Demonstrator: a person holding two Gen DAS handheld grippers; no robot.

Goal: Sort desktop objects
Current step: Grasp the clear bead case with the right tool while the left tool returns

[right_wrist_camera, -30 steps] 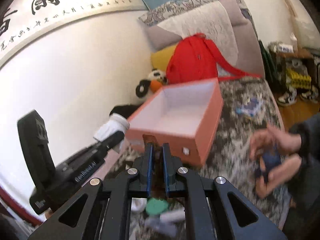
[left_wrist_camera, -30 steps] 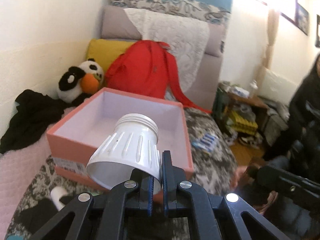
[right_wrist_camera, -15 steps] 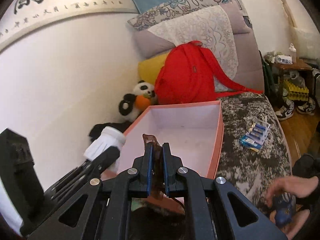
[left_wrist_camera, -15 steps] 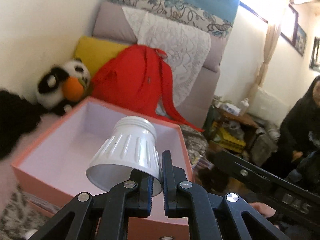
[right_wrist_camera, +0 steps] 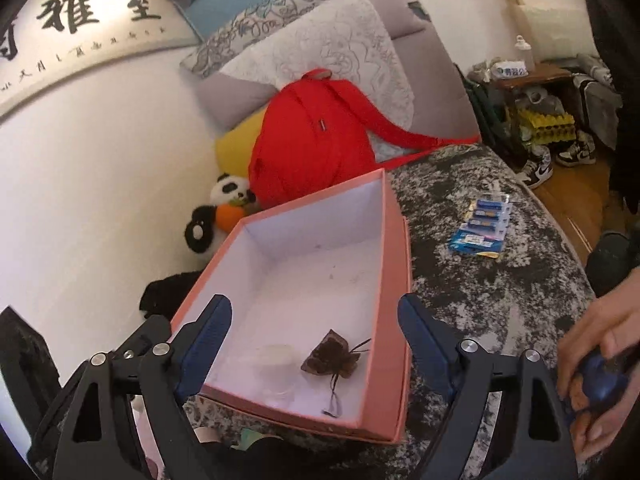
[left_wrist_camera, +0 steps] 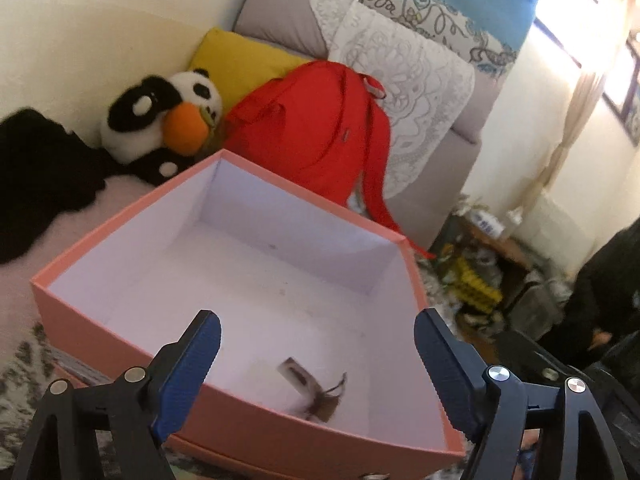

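Observation:
A pink box (left_wrist_camera: 120, 344) with a white inside stands on the patterned cover; it also shows in the right wrist view (right_wrist_camera: 394, 280). My left gripper (left_wrist_camera: 316, 368) is open and empty over the box's near wall. My right gripper (right_wrist_camera: 314, 344) is open and empty over the box's near end. A brown drawstring pouch (right_wrist_camera: 330, 360) lies on the box floor, blurred in the left wrist view (left_wrist_camera: 316, 394). A white ribbed cup (right_wrist_camera: 276, 364) lies beside it, faint against the white floor.
A red backpack (left_wrist_camera: 312, 132), a panda plush (left_wrist_camera: 160, 128), a yellow cushion (left_wrist_camera: 240, 60) and black cloth (left_wrist_camera: 36, 172) lie behind the box. A blue battery pack (right_wrist_camera: 482, 226) lies right of the box. A hand (right_wrist_camera: 592, 344) is at the right edge.
Both grippers have opened. The left one let go of the white cup and the right one let go of the brown pouch; both now lie in the box.

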